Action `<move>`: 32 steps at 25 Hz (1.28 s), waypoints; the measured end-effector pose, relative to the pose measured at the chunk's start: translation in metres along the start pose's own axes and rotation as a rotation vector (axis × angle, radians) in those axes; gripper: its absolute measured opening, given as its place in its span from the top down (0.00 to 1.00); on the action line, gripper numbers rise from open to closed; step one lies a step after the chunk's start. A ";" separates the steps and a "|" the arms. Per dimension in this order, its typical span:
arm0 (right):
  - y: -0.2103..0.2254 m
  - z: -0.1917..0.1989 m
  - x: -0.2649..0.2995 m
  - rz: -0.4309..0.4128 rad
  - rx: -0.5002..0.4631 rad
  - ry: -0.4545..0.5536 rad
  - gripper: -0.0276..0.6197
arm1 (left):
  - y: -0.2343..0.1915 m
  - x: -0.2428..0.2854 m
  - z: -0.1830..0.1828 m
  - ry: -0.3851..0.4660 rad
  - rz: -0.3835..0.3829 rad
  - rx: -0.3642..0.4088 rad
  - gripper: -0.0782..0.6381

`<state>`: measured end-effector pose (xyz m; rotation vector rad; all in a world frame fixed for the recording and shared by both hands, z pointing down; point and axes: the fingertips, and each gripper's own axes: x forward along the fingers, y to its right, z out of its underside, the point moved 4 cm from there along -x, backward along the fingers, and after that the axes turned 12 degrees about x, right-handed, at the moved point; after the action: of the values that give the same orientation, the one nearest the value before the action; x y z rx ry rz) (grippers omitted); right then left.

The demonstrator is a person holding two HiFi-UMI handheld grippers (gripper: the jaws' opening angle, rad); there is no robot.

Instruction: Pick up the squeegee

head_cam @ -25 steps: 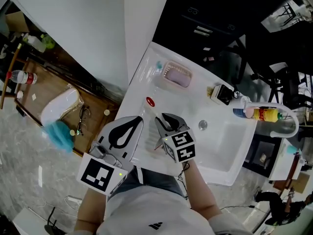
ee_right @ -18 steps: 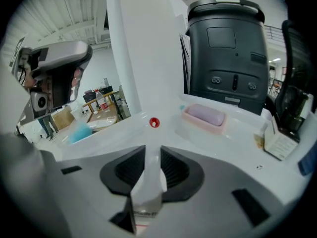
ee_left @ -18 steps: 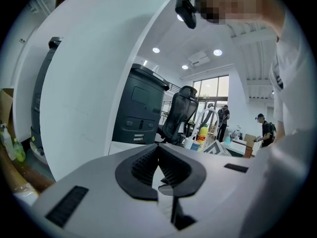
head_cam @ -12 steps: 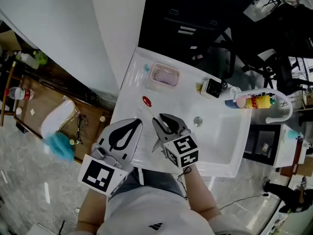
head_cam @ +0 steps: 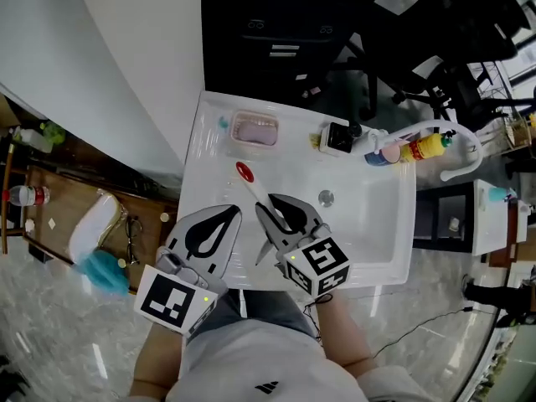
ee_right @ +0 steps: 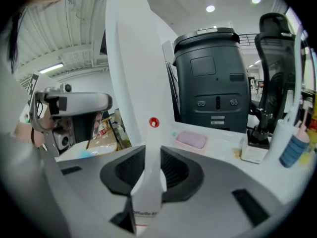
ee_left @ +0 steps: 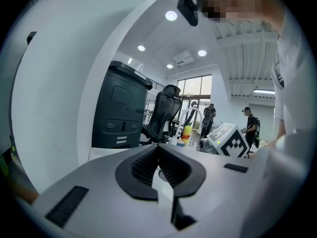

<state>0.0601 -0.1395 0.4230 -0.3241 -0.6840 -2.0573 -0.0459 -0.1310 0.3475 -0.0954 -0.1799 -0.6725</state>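
Note:
The squeegee [head_cam: 254, 189] has a white handle with a red end [head_cam: 244, 172]. My right gripper [head_cam: 276, 204] is shut on it and holds it above the white sink counter [head_cam: 199, 166]. In the right gripper view the handle [ee_right: 148, 148] runs up between the black pads, and its red mark [ee_right: 154, 122] shows ahead of them. My left gripper [head_cam: 237, 211] hovers just left of the right one, shut with nothing in it. The left gripper view shows its pads [ee_left: 143, 165] meeting at the front.
A pink soap dish [head_cam: 255, 129] sits at the counter's back left. A black holder [head_cam: 338, 137], a blue bottle [head_cam: 385, 155], a yellow bottle [head_cam: 423, 147] and a white faucet [head_cam: 435, 126] stand behind the basin with its drain [head_cam: 327, 197]. A dark bin [ee_right: 213, 78] and an office chair stand beyond.
My right gripper has risen with the squeegee, lifting it off the counter. The left gripper has drifted slightly, still shut. The head view has swung, so the sink sits further left.

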 end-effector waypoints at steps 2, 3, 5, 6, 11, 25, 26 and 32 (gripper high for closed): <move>-0.002 -0.007 -0.008 0.005 0.008 0.033 0.80 | 0.002 0.003 -0.002 0.010 0.019 0.017 0.87; -0.003 -0.010 -0.012 0.009 0.012 0.049 0.80 | 0.004 0.004 -0.003 0.013 0.029 0.022 0.87; -0.005 -0.016 -0.019 0.017 0.014 0.075 0.80 | 0.007 0.006 -0.005 0.017 0.049 0.029 0.87; -0.006 -0.018 -0.022 0.021 0.013 0.086 0.80 | 0.008 0.007 -0.006 0.018 0.058 0.032 0.87; -0.010 -0.024 -0.037 0.043 0.018 0.129 0.80 | 0.015 0.010 -0.010 0.024 0.098 0.048 0.87; -0.021 -0.043 -0.082 0.091 0.030 0.268 0.80 | 0.037 0.018 -0.023 0.047 0.196 0.091 0.87; -0.021 -0.043 -0.085 0.095 0.030 0.278 0.80 | 0.039 0.018 -0.024 0.050 0.203 0.096 0.87; -0.025 -0.046 -0.106 0.116 0.030 0.324 0.80 | 0.052 0.021 -0.030 0.064 0.240 0.114 0.87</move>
<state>0.0988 -0.0828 0.3275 -0.0098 -0.4854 -1.9281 0.0068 -0.1074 0.3204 0.0145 -0.1425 -0.4247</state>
